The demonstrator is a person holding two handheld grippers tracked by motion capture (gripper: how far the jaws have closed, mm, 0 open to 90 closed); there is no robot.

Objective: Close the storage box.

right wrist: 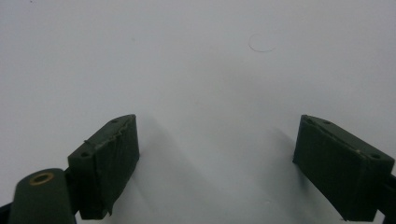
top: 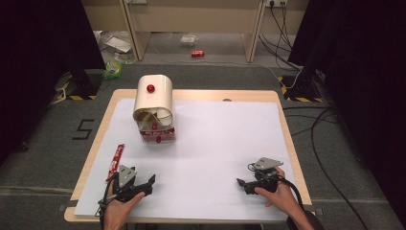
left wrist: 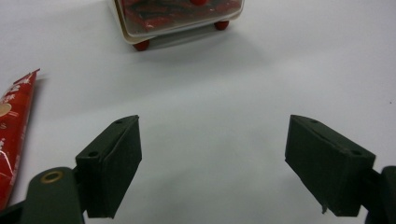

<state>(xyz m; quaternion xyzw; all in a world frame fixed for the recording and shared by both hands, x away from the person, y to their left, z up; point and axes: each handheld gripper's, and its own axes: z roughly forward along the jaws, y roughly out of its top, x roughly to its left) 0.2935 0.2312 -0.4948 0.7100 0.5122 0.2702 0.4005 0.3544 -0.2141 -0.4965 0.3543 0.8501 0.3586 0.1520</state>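
Currently both grippers sit low near the front edge of the table (top: 95, 143), which carries a white sheet (top: 225, 143) over most of its top. Left gripper (top: 146, 184) is at the front-left corner area, held in the person's left hand (top: 117, 206); jaws spread wide w/ nothing between them, only bare white sheet in the gap in the left gripper view. Right gripper (top: 242, 184) is near the front-right corner, held in the right hand (top: 280, 196); jaws likewise spread wide, empty, over plain sheet in the right gripper view. Cream bread-bin-style box (top: 154, 108) w/ red knob (top: 151, 88) stands toward the back-left of the table; roll lid is raised, clear lower part shows red packets inside, small red feet under it. One red sachet (top: 115, 161) lies flat by the left edge, just beside left gripper, apart from the box; it doesn't look to be touching the gripper. Sachet also at left margin of left gripper view, box ahead at top.
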